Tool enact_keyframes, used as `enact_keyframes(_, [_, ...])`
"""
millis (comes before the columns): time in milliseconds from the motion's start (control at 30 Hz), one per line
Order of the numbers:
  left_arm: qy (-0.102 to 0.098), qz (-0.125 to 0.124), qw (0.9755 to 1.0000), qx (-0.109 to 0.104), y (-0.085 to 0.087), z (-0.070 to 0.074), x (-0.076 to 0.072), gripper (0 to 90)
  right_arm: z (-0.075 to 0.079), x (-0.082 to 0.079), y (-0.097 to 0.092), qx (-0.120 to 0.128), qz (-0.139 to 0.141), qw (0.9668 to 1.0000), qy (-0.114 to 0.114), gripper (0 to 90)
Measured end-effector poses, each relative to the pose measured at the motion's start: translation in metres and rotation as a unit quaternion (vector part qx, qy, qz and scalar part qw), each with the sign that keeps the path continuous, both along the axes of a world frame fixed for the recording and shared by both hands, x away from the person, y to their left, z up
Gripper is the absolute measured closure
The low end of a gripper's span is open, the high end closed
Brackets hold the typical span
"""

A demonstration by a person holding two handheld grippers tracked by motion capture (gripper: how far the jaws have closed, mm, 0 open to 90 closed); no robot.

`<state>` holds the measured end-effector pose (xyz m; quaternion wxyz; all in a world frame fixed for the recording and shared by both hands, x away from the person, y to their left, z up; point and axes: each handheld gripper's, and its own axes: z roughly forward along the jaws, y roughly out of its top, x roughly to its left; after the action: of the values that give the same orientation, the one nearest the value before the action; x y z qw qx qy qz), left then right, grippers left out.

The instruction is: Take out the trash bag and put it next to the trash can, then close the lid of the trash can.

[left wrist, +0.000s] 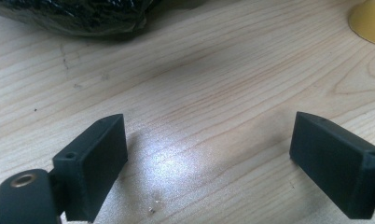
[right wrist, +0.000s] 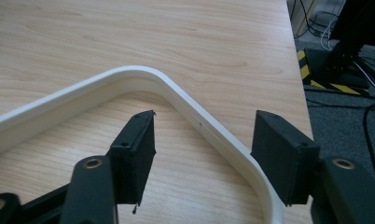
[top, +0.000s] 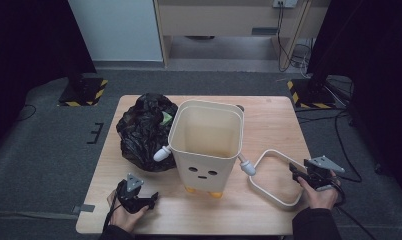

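Right gripper (right wrist: 202, 149) is straddling the white handle loop (right wrist: 213, 135) lying flat on the table (top: 269, 115) to the right of the cream bin (top: 205, 145), jaws standing apart with the loop between them and not yet pinched; if they are closing this near the rounded corner, the bar is likely slipping out, or a lift is tipping the upright bin toward the black rubbish bag (top: 144, 131) just beside it. Left gripper (left wrist: 209, 154) is resting open over bare wood, holding nothing. The bin is showing an empty interior as far as visible; the bag is looking full, contents hidden.
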<state>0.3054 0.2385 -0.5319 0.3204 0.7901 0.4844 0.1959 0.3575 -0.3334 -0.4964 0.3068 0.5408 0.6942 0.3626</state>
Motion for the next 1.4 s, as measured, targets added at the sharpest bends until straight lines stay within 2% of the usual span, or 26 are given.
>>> enact_keyframes(233, [-0.002, 0.0, 1.0, -0.002, 0.0, -0.001, 0.0, 7.9, -0.003, 0.001, -0.013, -0.009, -0.005, 0.9999, 0.013, 45.4])
enact_keyframes(633, [-0.006, -0.005, 1.0, -0.005, -0.001, -0.003, 0.001, 3.1, -0.02, 0.007, -0.028, -0.019, -0.019, 0.9981, 0.056, 54.6])
enact_keyframes(767, [-0.006, -0.006, 0.9999, -0.005, -0.001, -0.004, 0.002, 2.6, -0.023, 0.008, -0.028, -0.013, -0.02, 0.9978, 0.061, 57.4])
enact_keyframes(1100, [-0.002, -0.009, 1.0, -0.003, -0.002, -0.004, 0.003, 0.0, -0.027, 0.014, -0.027, -0.03, -0.006, 0.9962, 0.081, 66.8])
enact_keyframes(1400, [-0.002, -0.009, 1.0, -0.003, -0.002, -0.004, 0.004, 0.0, -0.028, 0.014, -0.026, -0.021, -0.019, 0.9953, 0.093, 74.9])
